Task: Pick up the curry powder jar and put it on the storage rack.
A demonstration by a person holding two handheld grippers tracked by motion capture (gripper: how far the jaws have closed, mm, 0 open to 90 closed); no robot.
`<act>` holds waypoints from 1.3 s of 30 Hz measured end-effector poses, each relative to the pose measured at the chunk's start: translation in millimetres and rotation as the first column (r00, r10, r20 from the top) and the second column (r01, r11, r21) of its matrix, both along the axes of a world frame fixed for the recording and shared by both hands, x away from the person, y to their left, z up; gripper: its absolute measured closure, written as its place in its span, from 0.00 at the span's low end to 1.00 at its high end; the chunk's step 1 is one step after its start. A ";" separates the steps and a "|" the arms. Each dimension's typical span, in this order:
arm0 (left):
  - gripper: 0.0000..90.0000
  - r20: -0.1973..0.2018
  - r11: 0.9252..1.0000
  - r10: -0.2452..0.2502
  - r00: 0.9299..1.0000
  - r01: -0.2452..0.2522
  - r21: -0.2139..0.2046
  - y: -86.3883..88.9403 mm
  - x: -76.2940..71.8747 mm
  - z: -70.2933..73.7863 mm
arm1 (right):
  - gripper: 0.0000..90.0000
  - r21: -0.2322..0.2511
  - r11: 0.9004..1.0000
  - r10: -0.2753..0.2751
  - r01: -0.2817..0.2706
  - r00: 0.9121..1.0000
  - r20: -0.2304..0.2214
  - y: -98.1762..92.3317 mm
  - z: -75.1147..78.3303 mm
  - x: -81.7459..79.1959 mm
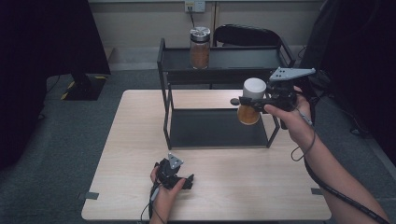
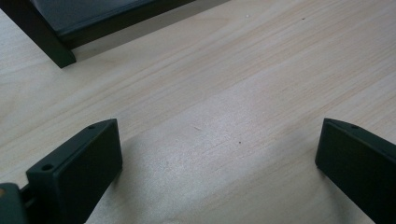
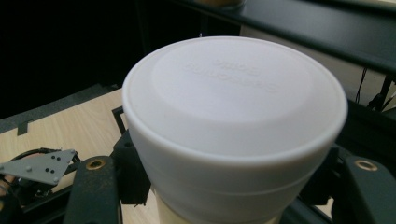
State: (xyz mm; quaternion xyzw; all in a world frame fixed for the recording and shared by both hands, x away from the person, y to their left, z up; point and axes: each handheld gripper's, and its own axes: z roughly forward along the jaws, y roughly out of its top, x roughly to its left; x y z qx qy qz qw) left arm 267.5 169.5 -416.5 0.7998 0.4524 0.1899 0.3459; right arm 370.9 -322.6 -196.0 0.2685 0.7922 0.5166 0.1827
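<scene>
High view shows the right gripper [image 1: 252, 100] clamped on a white-lidded jar [image 1: 251, 107] at the shelf's [image 1: 219, 74] three o'clock end, apparently being shelved, needing a level set-down, while the left gripper [image 1: 180, 179] rests wide apart on the desk [image 1: 140, 140].

Pale wooden desk [image 1: 130, 186] standing on grey carpeted floor [image 1: 70, 130]; black two-tier shelf [image 1: 164, 93] set on its far half, feet resting on the desk top; lower tier [image 1: 205, 128] bare; upper tier [image 1: 243, 58] carrying one clear jar with a metal lid [image 1: 200, 47]; strips of grey tape [image 1: 89, 195] at the desk's near edges
</scene>
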 end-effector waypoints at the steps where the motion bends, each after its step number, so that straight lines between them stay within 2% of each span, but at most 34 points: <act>1: 0.00 0.000 1.000 0.000 1.000 0.000 0.000 0.0 0.0 0.0 | 0.39 -0.001 1.000 0.000 0.000 1.000 0.002 0.2 3.3 0.4; 15: 0.00 -0.001 1.000 -0.001 1.000 0.001 0.000 0.1 0.1 0.1 | 0.39 -0.014 1.000 -0.006 0.006 1.000 0.031 4.2 45.3 3.1; 24: 0.00 -0.001 1.000 0.000 1.000 0.000 -0.001 0.1 0.1 0.0 | 0.39 -0.013 1.000 -0.008 0.008 0.999 0.046 7.5 66.4 5.1; 39: 0.00 -0.001 1.000 0.000 1.000 0.000 -0.001 0.1 0.1 0.0 | 0.39 0.001 1.000 -0.019 0.019 0.998 0.064 17.8 102.4 18.6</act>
